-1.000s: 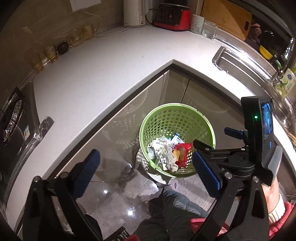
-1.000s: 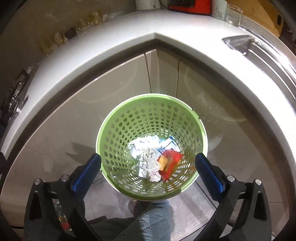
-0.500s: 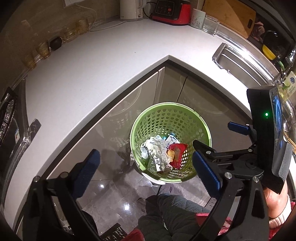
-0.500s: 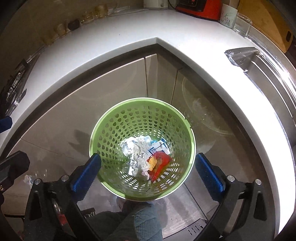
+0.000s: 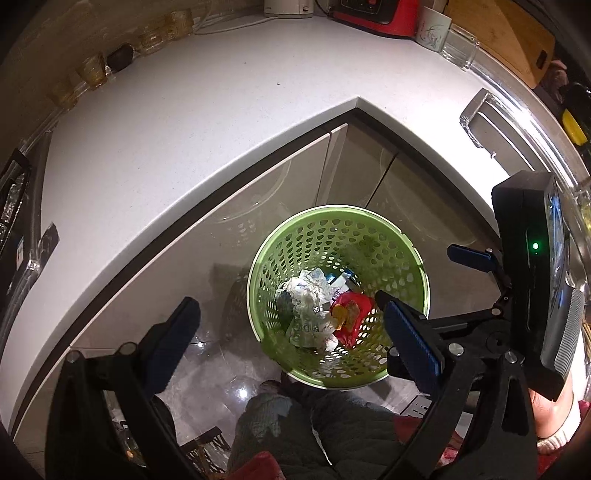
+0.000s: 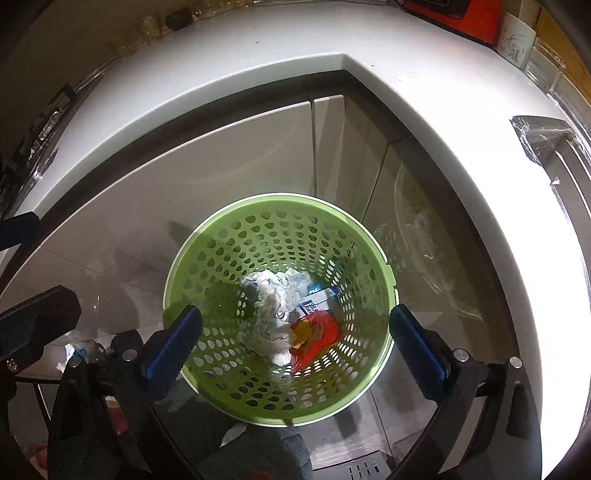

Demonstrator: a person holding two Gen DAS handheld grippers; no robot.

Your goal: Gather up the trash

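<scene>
A green perforated waste basket [image 5: 295, 240] [image 6: 207, 243] stands on the floor in the inner corner of the counter. It holds crumpled white paper [image 5: 310, 291] [image 6: 273, 295], a red wrapper [image 5: 351, 314] [image 6: 321, 332] and a small printed pack. My left gripper [image 5: 291, 339] is open and empty, above and to the left of the basket. My right gripper [image 6: 295, 341] is open and empty, straight above the basket's mouth. The right gripper's body also shows at the right of the left wrist view.
A white L-shaped counter [image 5: 184, 122] [image 6: 480, 155] wraps round the basket, with beige cupboard doors [image 6: 240, 158] below it. At its back stand glasses [image 5: 92, 70], a red appliance [image 5: 373, 14], a mug [image 5: 432, 29] and a cutting board. A sink [image 5: 498, 133] lies at the right. My legs are below.
Both grippers have risen and drawn back from the basket, which looks smaller and lower in both views. More of the counter shows. Both grippers stay open.
</scene>
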